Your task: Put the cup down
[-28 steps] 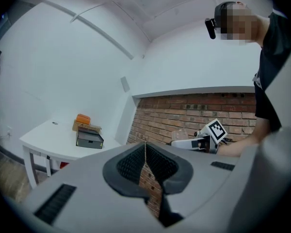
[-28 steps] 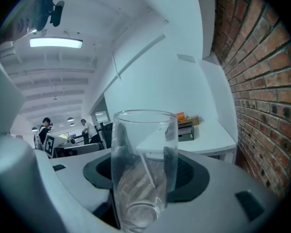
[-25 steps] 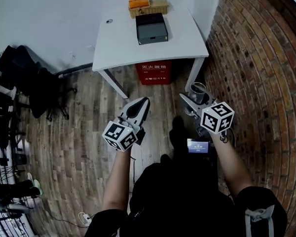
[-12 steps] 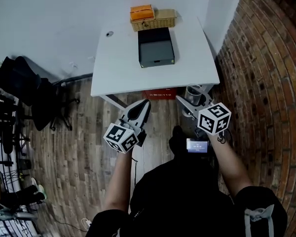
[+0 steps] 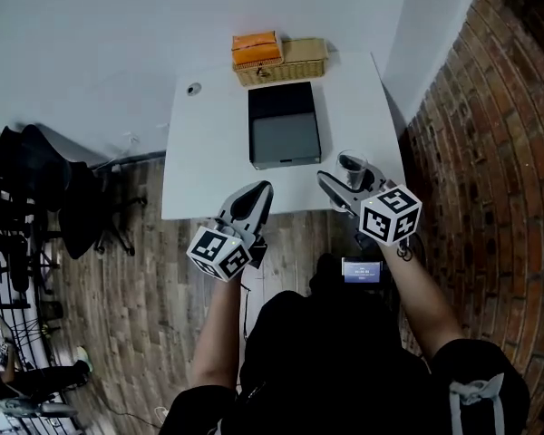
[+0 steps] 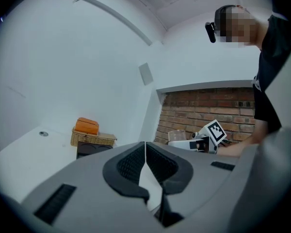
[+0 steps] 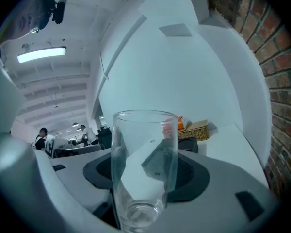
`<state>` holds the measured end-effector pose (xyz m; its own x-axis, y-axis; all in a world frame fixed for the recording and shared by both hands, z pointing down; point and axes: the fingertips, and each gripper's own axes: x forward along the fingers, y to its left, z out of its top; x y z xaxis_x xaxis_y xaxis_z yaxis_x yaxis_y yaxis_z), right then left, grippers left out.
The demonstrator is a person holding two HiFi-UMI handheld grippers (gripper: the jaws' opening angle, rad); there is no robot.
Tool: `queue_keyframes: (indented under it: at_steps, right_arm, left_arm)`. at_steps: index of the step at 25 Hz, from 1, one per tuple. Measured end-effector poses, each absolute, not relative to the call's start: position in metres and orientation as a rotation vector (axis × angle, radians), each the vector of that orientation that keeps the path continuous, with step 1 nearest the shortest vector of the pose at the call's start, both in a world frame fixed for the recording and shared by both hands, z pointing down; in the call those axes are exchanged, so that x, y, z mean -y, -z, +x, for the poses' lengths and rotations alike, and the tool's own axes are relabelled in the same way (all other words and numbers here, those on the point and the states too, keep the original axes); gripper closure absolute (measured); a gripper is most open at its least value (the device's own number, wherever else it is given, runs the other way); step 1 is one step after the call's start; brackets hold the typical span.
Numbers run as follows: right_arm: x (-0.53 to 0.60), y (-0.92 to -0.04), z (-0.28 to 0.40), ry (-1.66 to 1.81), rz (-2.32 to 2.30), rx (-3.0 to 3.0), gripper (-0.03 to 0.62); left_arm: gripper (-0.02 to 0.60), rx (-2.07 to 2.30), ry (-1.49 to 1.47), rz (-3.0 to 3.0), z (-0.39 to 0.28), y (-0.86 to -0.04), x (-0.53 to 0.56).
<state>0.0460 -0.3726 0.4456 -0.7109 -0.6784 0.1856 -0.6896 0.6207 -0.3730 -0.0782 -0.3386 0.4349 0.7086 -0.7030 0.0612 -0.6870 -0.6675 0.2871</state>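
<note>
Pinching the clear glass cup (image 7: 144,169) upright, low on its sides, in the right claw (image 5: 344,176) over the desk (image 5: 208,152) toward its 4 o'clock corner, with the left claw (image 5: 263,188) pressed together on nothing; probably light, hard, slippery and easy to break, so best squeezed gently on the side walls.

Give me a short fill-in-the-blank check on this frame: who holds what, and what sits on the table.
The clear cup sits between the jaws of the ____ gripper. The left gripper has its jaws ____, with nothing between them. On the white table, the orange box rests on the wicker ____.
Missing words: right; shut; basket.
</note>
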Motion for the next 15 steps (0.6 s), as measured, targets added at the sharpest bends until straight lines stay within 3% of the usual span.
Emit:
queue_keyframes:
  at_steps: [15]
  right_arm:
    - [0.412,-0.436,0.001,-0.647,1.229,2.798,0.318]
  left_arm:
    - [0.565,0.986,0.090,2.665,-0.099,-0.433,0.386]
